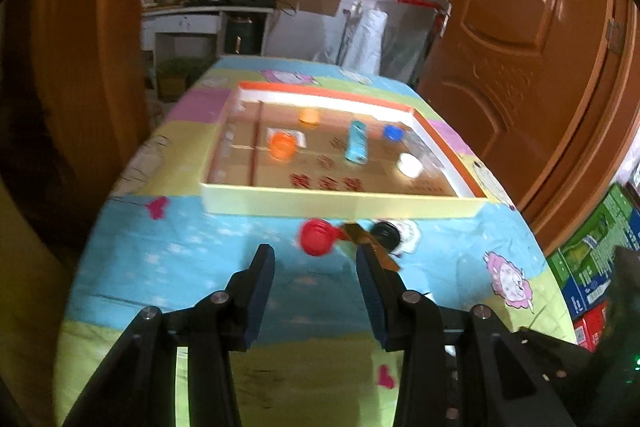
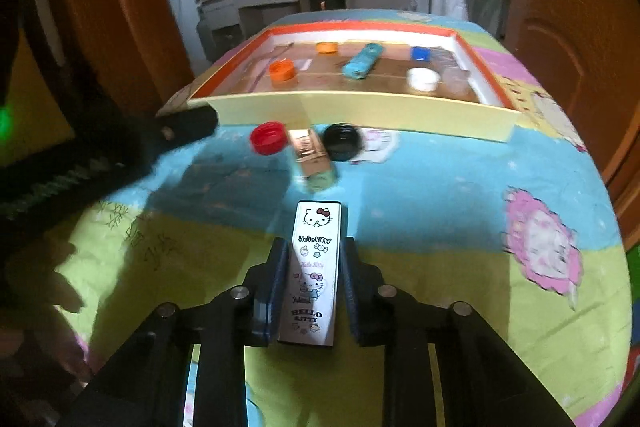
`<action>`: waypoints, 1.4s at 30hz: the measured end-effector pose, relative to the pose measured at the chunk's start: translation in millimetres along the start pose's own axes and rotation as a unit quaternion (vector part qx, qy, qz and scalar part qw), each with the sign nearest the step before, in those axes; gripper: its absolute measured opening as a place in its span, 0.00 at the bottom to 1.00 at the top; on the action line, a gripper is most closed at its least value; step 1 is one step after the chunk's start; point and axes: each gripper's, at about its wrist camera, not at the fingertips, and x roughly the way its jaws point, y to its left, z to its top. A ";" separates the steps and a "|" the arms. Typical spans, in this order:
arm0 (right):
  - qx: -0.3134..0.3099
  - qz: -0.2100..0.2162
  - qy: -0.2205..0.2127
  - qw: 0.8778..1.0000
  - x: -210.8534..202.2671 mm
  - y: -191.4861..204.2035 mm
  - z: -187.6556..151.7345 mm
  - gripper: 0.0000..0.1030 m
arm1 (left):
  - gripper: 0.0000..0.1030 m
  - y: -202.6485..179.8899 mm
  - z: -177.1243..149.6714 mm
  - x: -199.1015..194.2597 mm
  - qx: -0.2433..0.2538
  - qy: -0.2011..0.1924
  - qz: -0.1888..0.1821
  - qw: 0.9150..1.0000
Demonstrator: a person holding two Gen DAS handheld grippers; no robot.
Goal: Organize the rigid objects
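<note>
My right gripper (image 2: 315, 243) is shut on a white Hello Kitty box (image 2: 318, 279), held lengthwise between the pads above the tablecloth. Ahead of it, in front of the tray (image 2: 360, 107), lie a red cap (image 2: 267, 137), a copper-coloured tube with a green end (image 2: 314, 159) and a black cap (image 2: 341, 141). My left gripper (image 1: 314, 251) stands open with nothing between its fingers. Its tips are just short of the red cap (image 1: 317, 237), and the black cap (image 1: 386, 233) lies to the right. The tray (image 1: 340, 203) holds two orange caps, a teal tube (image 1: 356, 141), a blue cap and a white cap.
The table is covered by a cartoon-print cloth (image 2: 440, 187). Brown wooden doors (image 1: 520, 47) stand to the right and left. Stacked green and red cartons (image 1: 592, 267) sit on the floor at the right. One finger of the left gripper (image 2: 188, 125) reaches in near the tray's left corner.
</note>
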 end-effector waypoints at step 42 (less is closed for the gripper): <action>0.062 0.026 -0.053 0.996 -27.4 -87.9 -13.6 0.26 | 0.18 -38.3 -2.8 60.6 -0.018 0.076 0.061 0.995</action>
